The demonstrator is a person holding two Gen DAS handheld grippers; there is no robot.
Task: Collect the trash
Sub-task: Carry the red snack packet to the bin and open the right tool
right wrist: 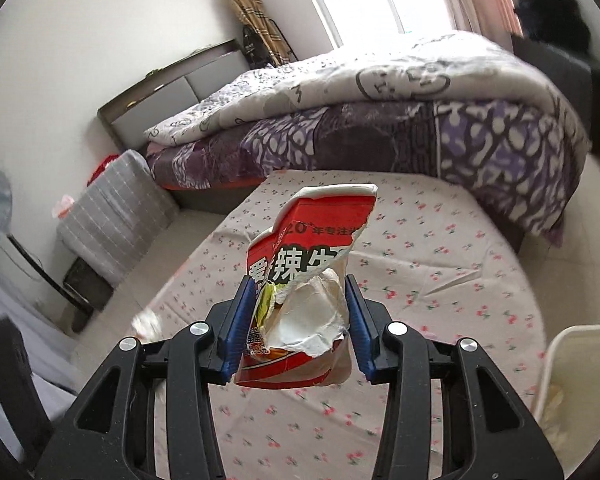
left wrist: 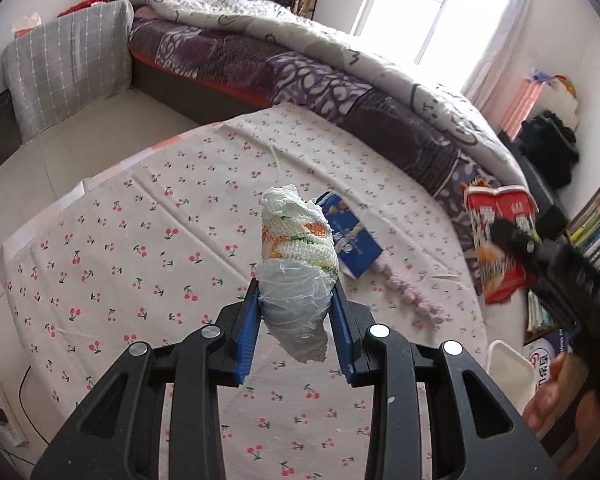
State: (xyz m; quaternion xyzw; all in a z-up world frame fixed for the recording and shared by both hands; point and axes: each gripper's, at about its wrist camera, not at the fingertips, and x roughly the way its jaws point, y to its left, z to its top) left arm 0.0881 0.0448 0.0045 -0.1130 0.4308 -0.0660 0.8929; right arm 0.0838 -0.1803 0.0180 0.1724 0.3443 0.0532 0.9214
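Left wrist view: your left gripper [left wrist: 296, 296] pinches a crumpled tissue wad [left wrist: 296, 264] above the cherry-print cloth [left wrist: 140, 220]. Your right gripper [right wrist: 300, 300] clamps a torn red snack bag [right wrist: 312, 248] above that same cloth, near the white bin [right wrist: 572, 360].

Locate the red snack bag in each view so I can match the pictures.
Left wrist: the red bag is at the right edge, held up by the right tongs.
Right wrist: the bag is at centre, clamped between the blue pads.
Shared landmark: the cherry-print cloth.
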